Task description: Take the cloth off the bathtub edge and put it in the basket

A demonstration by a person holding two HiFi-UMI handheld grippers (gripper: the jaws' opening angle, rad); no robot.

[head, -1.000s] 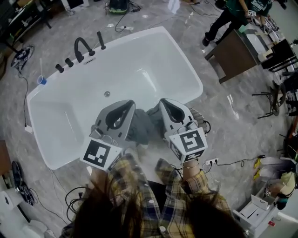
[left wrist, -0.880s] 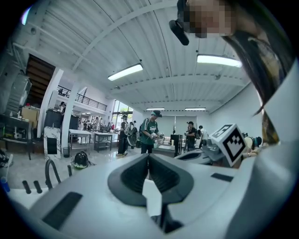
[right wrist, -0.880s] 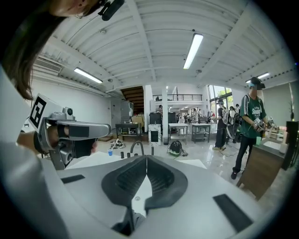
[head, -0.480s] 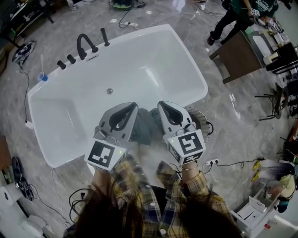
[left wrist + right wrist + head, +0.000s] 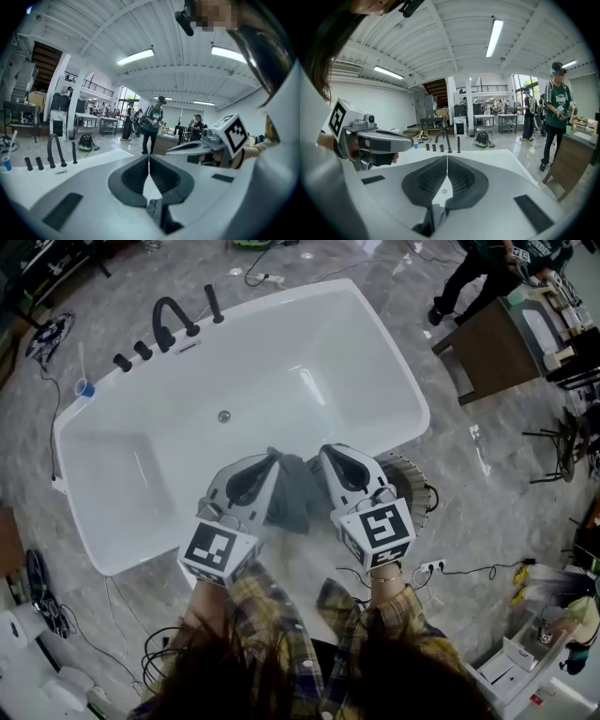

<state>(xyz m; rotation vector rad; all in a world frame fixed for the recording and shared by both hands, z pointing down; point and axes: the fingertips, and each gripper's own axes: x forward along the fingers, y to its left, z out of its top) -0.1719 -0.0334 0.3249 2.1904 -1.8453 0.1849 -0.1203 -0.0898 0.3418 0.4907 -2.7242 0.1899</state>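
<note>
The left tool [image 5: 149, 159] and the right tool [image 5: 447, 161] are each pressed together at the tips. Plaid-sleeved arms hold them side by side, tipped slightly downward. The grey cloth [image 5: 295, 495] is bunched between them at the bathtub's [image 5: 356, 362] near edge.

I am in a big workshop hall. A white bathtub [image 5: 309, 352] stands on the shiny floor [image 5: 487, 484], with cables [image 5: 155, 652], work tables [image 5: 507, 117] and long lights [image 5: 493, 37] overhead.

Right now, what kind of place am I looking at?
Probably a large workshop or test hall, not a home bathroom: the bathtub stands on open floor, loose cables lie around it, and work tables stand under strip lights.
</note>
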